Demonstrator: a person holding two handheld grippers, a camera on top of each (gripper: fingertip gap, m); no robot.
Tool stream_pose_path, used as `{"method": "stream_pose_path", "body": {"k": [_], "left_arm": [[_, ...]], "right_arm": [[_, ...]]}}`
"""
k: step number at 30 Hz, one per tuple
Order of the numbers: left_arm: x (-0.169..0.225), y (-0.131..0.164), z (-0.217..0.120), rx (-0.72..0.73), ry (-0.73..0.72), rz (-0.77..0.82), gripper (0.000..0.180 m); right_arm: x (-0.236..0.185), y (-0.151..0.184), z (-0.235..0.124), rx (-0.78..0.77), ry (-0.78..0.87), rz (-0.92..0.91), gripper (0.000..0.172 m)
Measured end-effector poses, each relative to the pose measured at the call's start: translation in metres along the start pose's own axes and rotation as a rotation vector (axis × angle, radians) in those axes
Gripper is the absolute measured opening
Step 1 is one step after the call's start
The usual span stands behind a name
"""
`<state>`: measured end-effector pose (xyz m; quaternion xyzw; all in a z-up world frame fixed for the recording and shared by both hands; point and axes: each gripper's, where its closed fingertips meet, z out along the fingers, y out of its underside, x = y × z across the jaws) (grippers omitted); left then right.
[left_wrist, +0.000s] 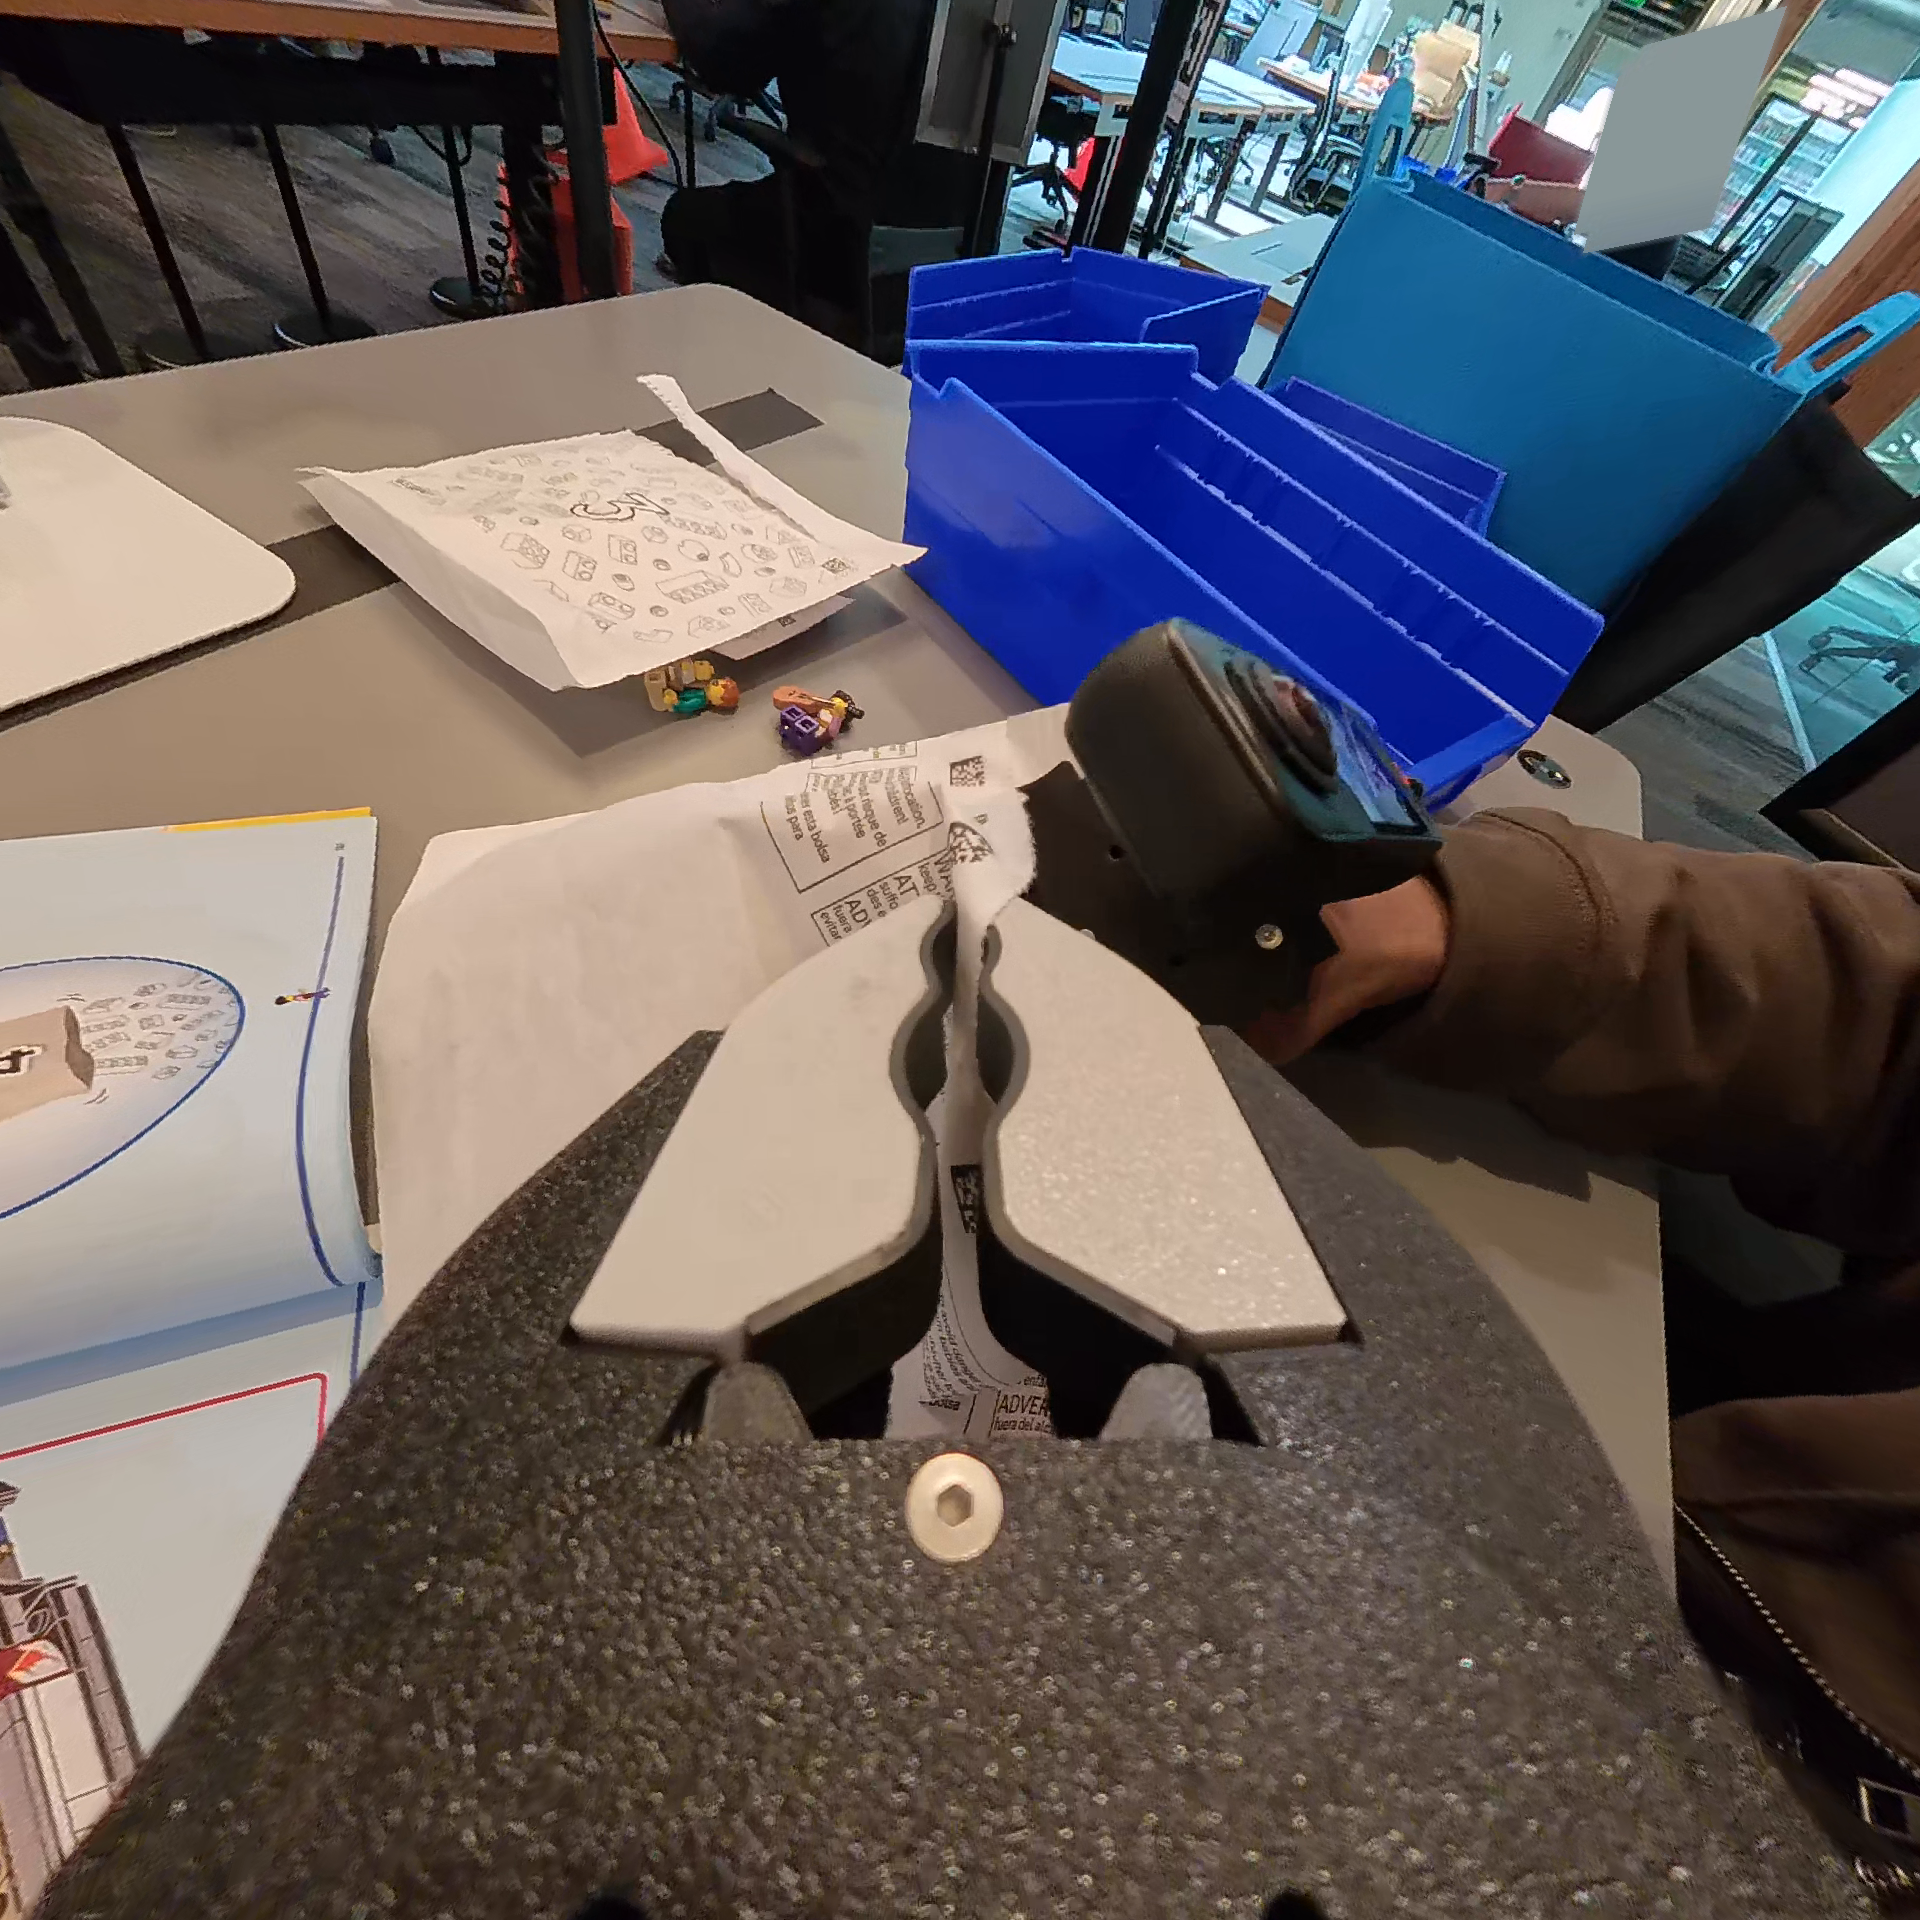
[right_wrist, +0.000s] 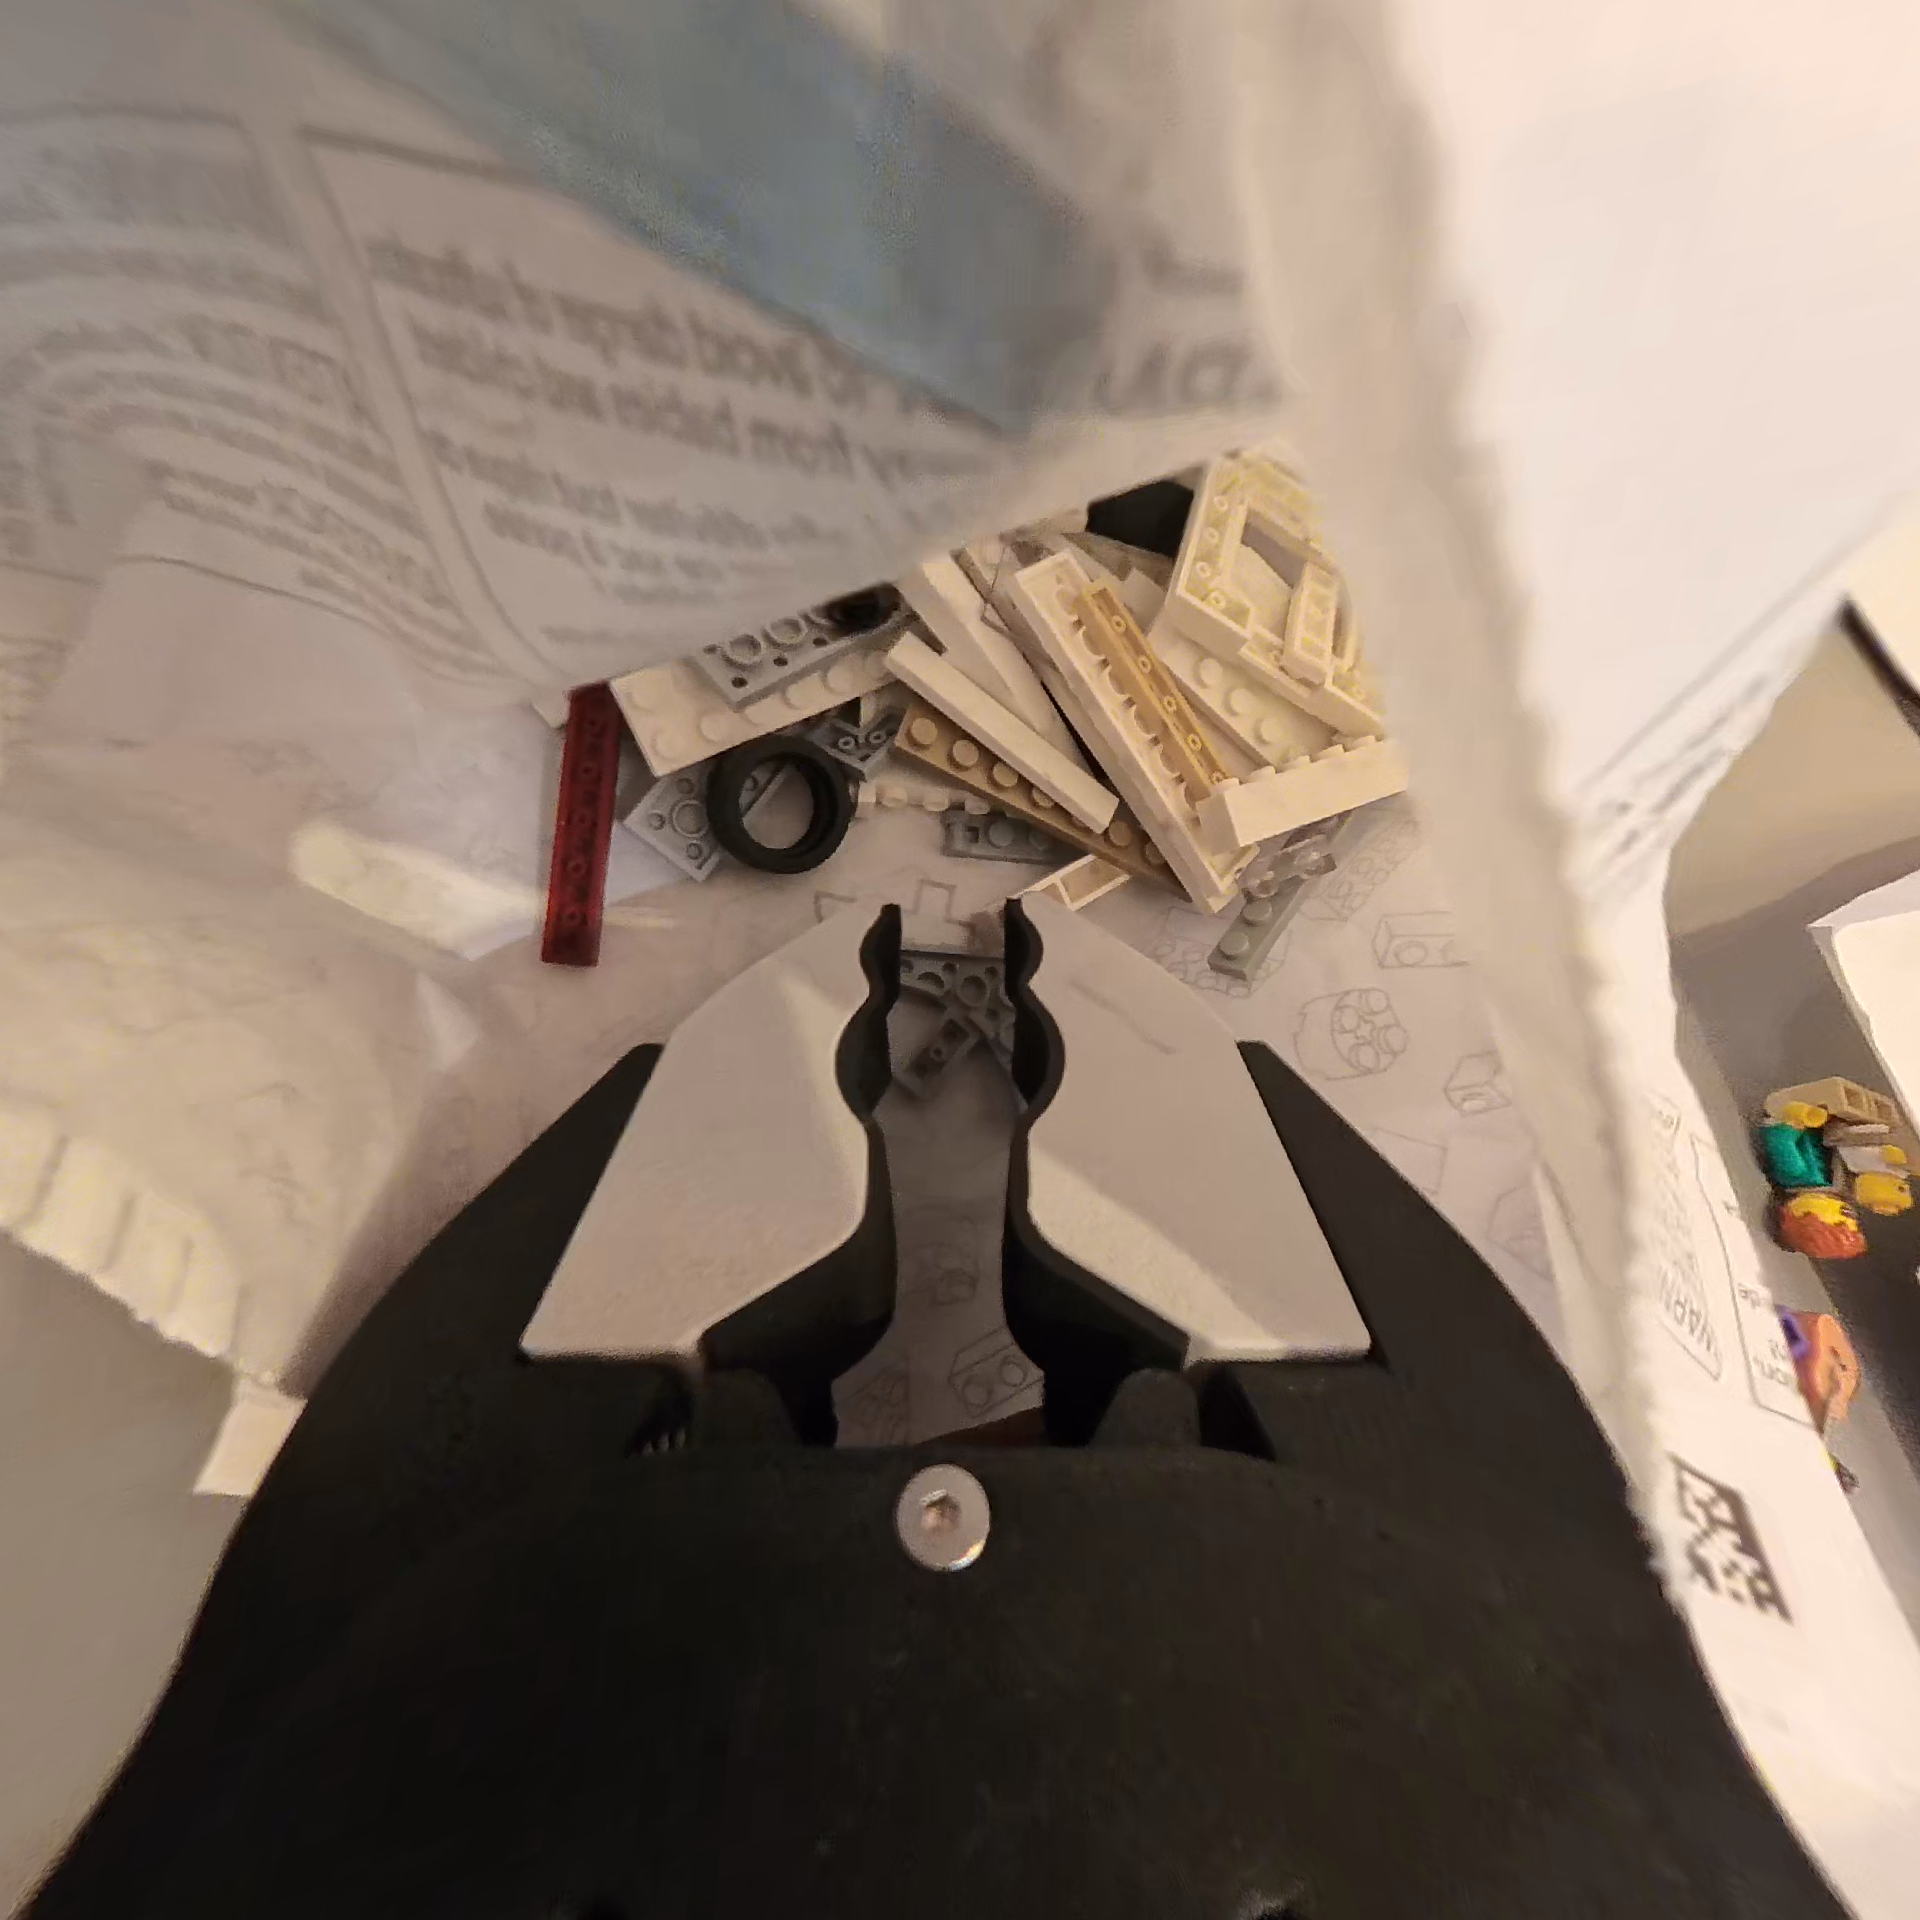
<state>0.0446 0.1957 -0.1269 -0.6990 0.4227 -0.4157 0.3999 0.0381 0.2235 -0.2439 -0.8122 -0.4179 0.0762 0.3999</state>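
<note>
My left gripper (left_wrist: 971, 920) is shut on the torn edge of a white paper bag (left_wrist: 623, 956) that lies on the grey table (left_wrist: 436, 686), and it pinches a strip of that edge upright. My right gripper (left_wrist: 1226, 810), held in a hand, reaches into the bag's mouth, where its fingers are hidden. In the right wrist view the right gripper (right_wrist: 948, 920) is inside the bag with its jaws apart. Small grey pieces (right_wrist: 951, 1003) lie between its fingers. A pile of white and tan bricks (right_wrist: 1143, 675), a black tyre (right_wrist: 779, 795) and a dark red plate (right_wrist: 579, 831) lie just beyond its tips.
A second printed paper bag (left_wrist: 613, 551) lies farther back, with two small toy figures (left_wrist: 691, 694) (left_wrist: 816, 717) in front of it. Blue plastic bins (left_wrist: 1195, 520) stand at the right. An open instruction booklet (left_wrist: 156, 1091) lies at the left, and a white board (left_wrist: 104, 551) at the far left. My right fingertips sit around 12 centimeters from my left ones.
</note>
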Motion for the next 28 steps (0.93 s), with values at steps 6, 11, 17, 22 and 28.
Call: {"method": "stream_pose_path", "body": {"k": [6, 11, 17, 22, 28], "left_arm": [[0.0, 0.0, 0.0, 0.001, -0.002, 0.002, 0.0], [0.001, 0.0, 0.001, 0.011, 0.022, -0.022, 0.0], [0.002, 0.003, 0.003, 0.009, 0.049, -0.057, 0.0], [0.003, 0.003, 0.004, 0.01, 0.058, -0.065, 0.0], [0.0, 0.004, 0.004, 0.02, 0.094, -0.14, 0.0]], "right_arm": [[-0.001, -0.001, -0.001, 0.009, -0.024, 0.011, 0.022], [-0.003, -0.004, -0.003, 0.033, -0.04, 0.011, 0.028], [-0.005, -0.006, -0.001, 0.026, -0.016, -0.015, 0.035], [-0.018, -0.01, 0.005, -0.003, -0.025, -0.124, 0.028], [-0.008, -0.014, 0.012, 0.002, -0.037, -0.059, 0.04]]}}
